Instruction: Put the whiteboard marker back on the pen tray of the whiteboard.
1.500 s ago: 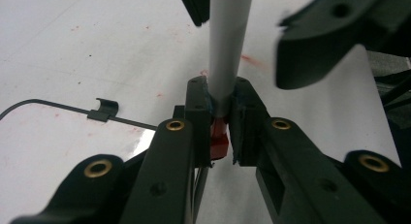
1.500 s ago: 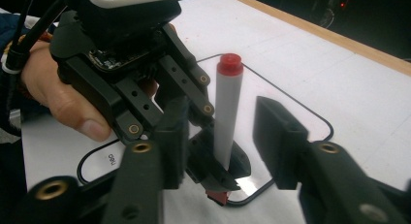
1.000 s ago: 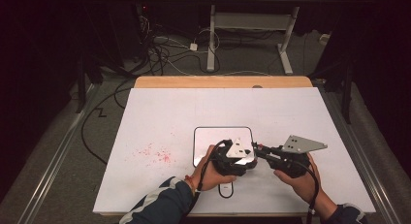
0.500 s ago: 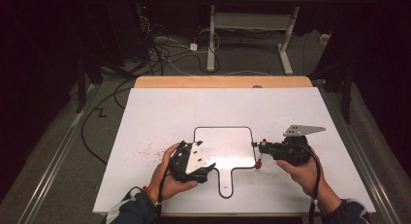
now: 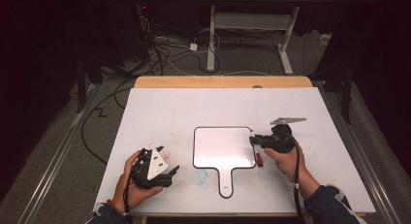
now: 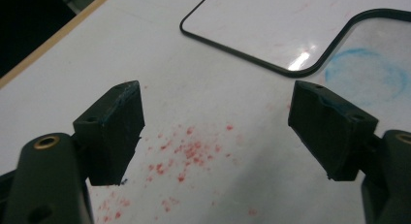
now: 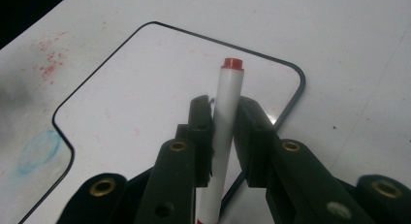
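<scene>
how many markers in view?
1. A white marker with a red end, clamped in the right gripper at the whiteboard's right edge. None seen elsewhere on the table.

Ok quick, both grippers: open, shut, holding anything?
Left gripper: open, nothing between the jaws, which have just been opening.
Right gripper: shut on the white marker with a red cap.

Premises: lab or test workspace, not domestic. Evidence: white tabletop [image 5: 194, 107] with wooden far edge, marker stains on surface; dark unlit surround; tangle of loose cables [image 5: 160, 49] on grey carpeted floor beyond far edge; metal legs of second desk [image 5: 247, 25] behind; metal floor rails [image 5: 53, 156] along left and right sides. Person works with handheld instrumented grippers, cabled.
</scene>
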{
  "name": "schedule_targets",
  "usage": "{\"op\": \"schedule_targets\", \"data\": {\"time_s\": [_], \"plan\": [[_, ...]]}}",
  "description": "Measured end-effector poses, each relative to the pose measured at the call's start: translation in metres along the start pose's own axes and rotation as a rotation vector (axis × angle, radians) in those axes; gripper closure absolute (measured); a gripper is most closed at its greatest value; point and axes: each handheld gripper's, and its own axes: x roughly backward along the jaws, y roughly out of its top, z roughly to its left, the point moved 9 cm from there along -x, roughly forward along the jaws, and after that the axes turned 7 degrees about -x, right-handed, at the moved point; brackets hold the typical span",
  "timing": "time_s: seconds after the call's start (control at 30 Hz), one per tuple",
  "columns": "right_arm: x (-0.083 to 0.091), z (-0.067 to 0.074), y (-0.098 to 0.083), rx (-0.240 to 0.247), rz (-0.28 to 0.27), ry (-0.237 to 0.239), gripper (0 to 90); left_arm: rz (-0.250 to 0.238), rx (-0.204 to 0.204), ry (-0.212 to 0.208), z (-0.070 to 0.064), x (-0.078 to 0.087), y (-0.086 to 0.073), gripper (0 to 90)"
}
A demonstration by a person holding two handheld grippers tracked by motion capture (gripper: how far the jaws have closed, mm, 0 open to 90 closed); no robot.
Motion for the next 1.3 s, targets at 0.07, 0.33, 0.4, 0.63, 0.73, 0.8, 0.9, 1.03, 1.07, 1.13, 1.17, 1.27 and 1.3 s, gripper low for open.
{"op": "schedule_targets", "data": {"time_s": [0.07,0.33,0.4,0.63,0.73,0.8,0.9,1.03,1.07,1.13,1.17,1.27,1.3], "plan": [[-0.006,-0.007,-0.001,-0.007,0.004,-0.017,78.3,0.009,0.005,-0.001,0.002,-0.001,-0.002,20.0],[-0.016,-0.020,-0.002,0.030,-0.003,-0.081,74.4,0.027,-0.010,-0.024,-0.003,-0.007,-0.003,20.0],[-0.018,-0.022,-0.003,0.045,-0.003,-0.112,73.0,0.033,-0.012,-0.032,-0.004,-0.008,-0.003,20.0],[-0.023,-0.027,-0.005,0.098,0.017,-0.162,68.9,0.032,-0.019,-0.049,-0.008,-0.011,-0.002,20.0],[-0.023,-0.028,-0.005,0.133,0.016,-0.190,67.9,0.032,-0.016,-0.050,-0.008,-0.012,-0.002,20.0],[-0.023,-0.027,-0.005,0.144,0.012,-0.196,67.8,0.035,-0.018,-0.051,-0.009,-0.012,-0.002,20.0],[-0.023,-0.028,-0.005,0.146,0.006,-0.201,66.4,0.029,-0.015,-0.050,-0.009,-0.011,-0.002,19.9],[-0.023,-0.029,-0.004,0.141,-0.004,-0.216,63.6,0.029,-0.008,-0.055,-0.010,-0.012,-0.002,20.0],[-0.022,-0.030,-0.004,0.145,-0.007,-0.227,63.4,0.030,-0.010,-0.058,-0.010,-0.012,-0.002,19.9],[-0.022,-0.030,-0.003,0.154,-0.010,-0.233,63.8,0.028,-0.011,-0.060,-0.011,-0.012,-0.001,19.8],[-0.022,-0.029,-0.003,0.155,-0.010,-0.237,63.2,0.026,-0.009,-0.063,-0.011,-0.013,0.000,19.8],[-0.021,-0.030,-0.002,0.161,-0.015,-0.244,61.7,0.025,-0.011,-0.068,-0.013,-0.013,0.000,19.7],[-0.020,-0.030,-0.001,0.159,-0.018,-0.245,59.8,0.026,-0.013,-0.070,-0.013,-0.013,0.000,19.6]]}}
